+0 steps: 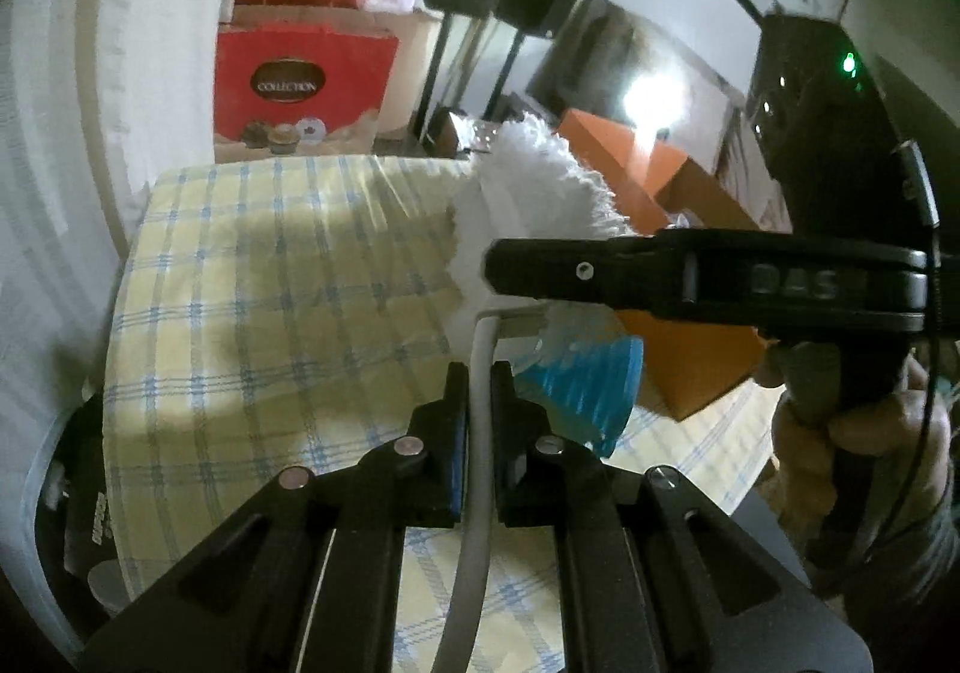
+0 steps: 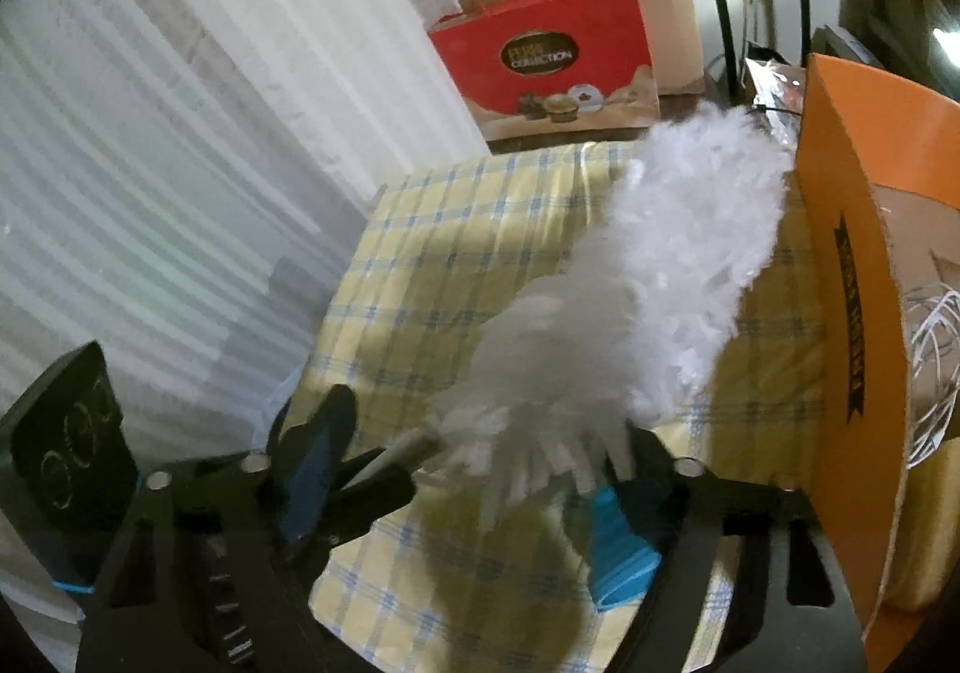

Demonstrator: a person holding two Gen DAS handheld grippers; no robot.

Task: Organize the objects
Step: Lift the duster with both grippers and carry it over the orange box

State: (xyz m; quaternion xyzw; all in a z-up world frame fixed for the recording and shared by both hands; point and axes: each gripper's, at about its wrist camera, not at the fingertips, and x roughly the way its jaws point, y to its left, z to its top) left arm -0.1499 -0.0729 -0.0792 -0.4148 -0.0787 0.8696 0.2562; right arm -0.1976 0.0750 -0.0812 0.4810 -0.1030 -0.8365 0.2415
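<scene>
My left gripper [image 1: 478, 379] is shut on the grey handle [image 1: 477, 433] of a fluffy white duster [image 1: 528, 193], held above the yellow checked tablecloth [image 1: 270, 283]. The duster's blue plastic base [image 1: 576, 385] shows just right of my fingers. My right gripper [image 2: 480, 445] is open around the duster's lower fluff [image 2: 630, 313], with the left gripper's tip [image 2: 372, 481] coming in from the left. The right gripper also shows in the left wrist view as a black bar [image 1: 690, 277] across the duster.
An orange cardboard box [image 2: 852, 283] stands at the right on the table, with white cable [image 2: 930, 349] inside. Red gift bags and boxes [image 1: 300, 79] stand behind the table. A white curtain [image 2: 180, 163] hangs on the left.
</scene>
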